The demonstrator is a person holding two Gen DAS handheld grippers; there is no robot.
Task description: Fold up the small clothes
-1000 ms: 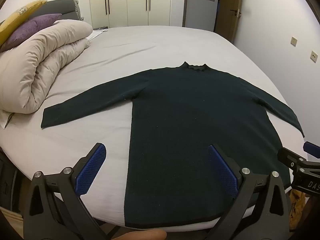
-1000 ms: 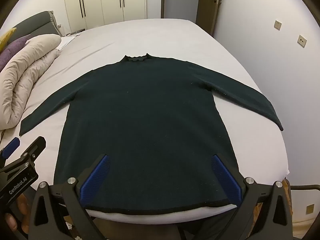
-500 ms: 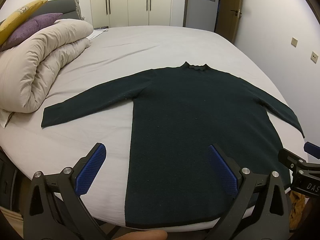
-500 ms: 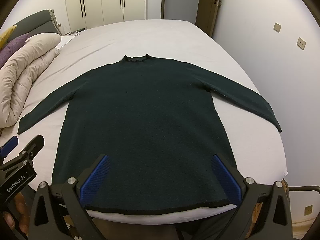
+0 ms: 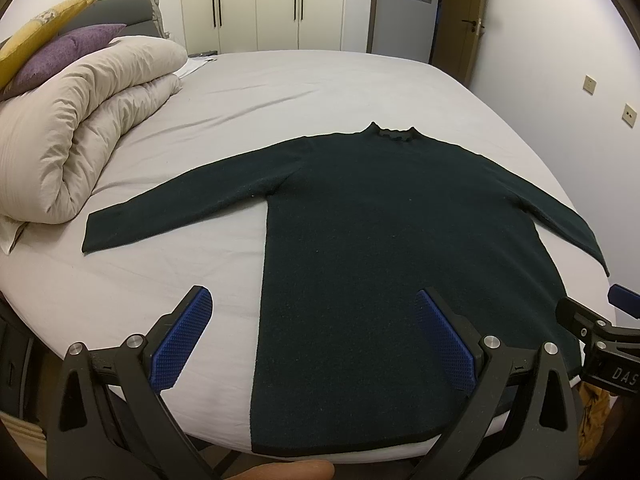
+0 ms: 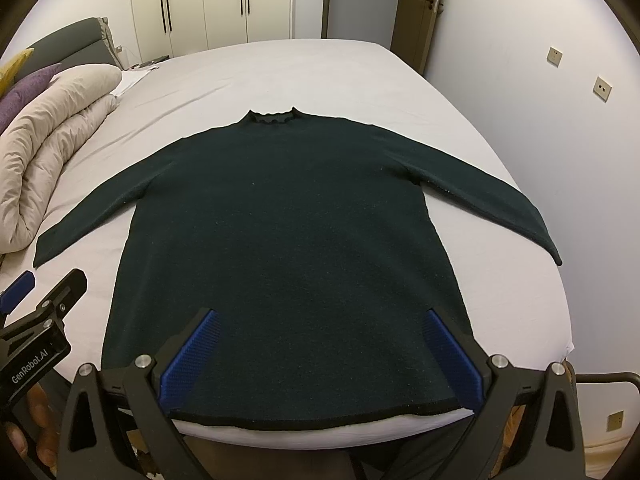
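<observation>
From the left wrist, the left gripper hangs over the near edge of the bed with its blue pads spread wide and nothing between them. The dark sweater lies flat and face up on the sheet, collar toward the far edge, hem just short of the near edge, both sleeves spread out to the sides. The left pad stands over bare sheet just left of the sweater's side edge, the right pad over its lower body. A rolled duvet lies along the bed's left edge, with a purple pillow and a yellow one behind it; the left cuff ends near the duvet without touching it. The right gripper shows at the right border, by the bed's near right corner. From the right wrist, the right gripper is likewise wide open and empty, both pads over the sweater near its hem. The right sleeve reaches close to the bed's right edge. The left gripper sits at the lower left, beside the left cuff, and the duvet along the left edge.
</observation>
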